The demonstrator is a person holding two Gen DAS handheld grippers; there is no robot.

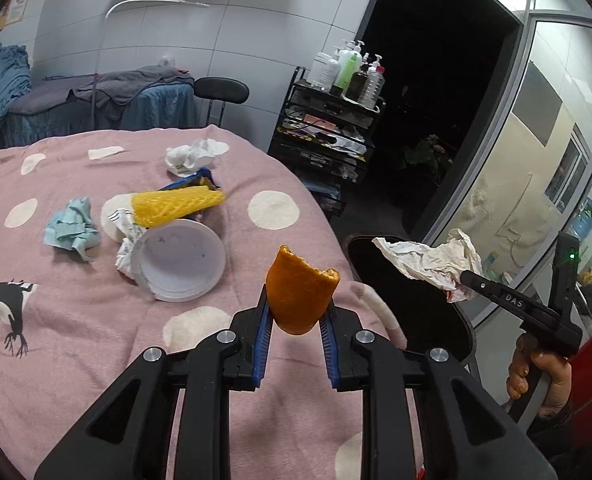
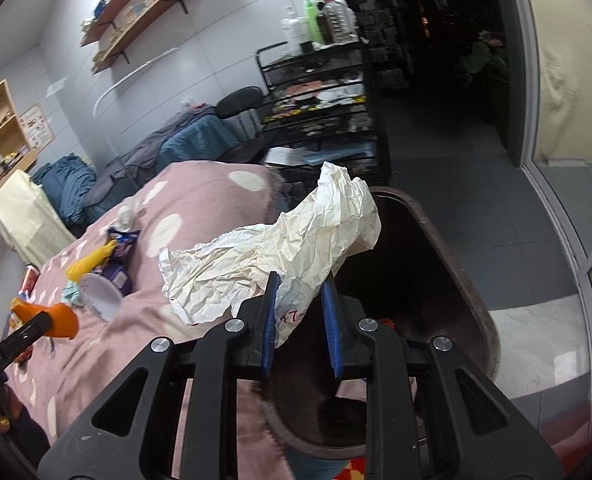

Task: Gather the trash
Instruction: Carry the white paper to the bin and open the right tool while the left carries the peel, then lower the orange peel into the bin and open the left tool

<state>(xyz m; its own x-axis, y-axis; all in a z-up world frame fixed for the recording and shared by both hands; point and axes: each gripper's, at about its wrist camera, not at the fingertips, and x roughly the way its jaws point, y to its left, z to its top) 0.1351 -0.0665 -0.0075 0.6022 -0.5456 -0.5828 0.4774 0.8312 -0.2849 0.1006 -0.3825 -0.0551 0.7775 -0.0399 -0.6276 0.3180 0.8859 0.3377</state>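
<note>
Both hands mid-carry: left gripper (image 1: 299,312), jaws clamped on orange peel (image 1: 299,292), hangs above the pink blanket (image 1: 76,340) beside the dark bin (image 1: 415,312) — right gripper (image 2: 300,304), clamping crumpled paper (image 2: 280,256), sits over it; best release w/ each piece well inside the rim.

Two close downward views, shared bedspread (image 1: 96,320)

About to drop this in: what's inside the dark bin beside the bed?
The bin looks dark inside; nothing is visibly lying in it. The crumpled paper held by the right gripper covers part of the opening, so its bottom stays unseen.
</note>
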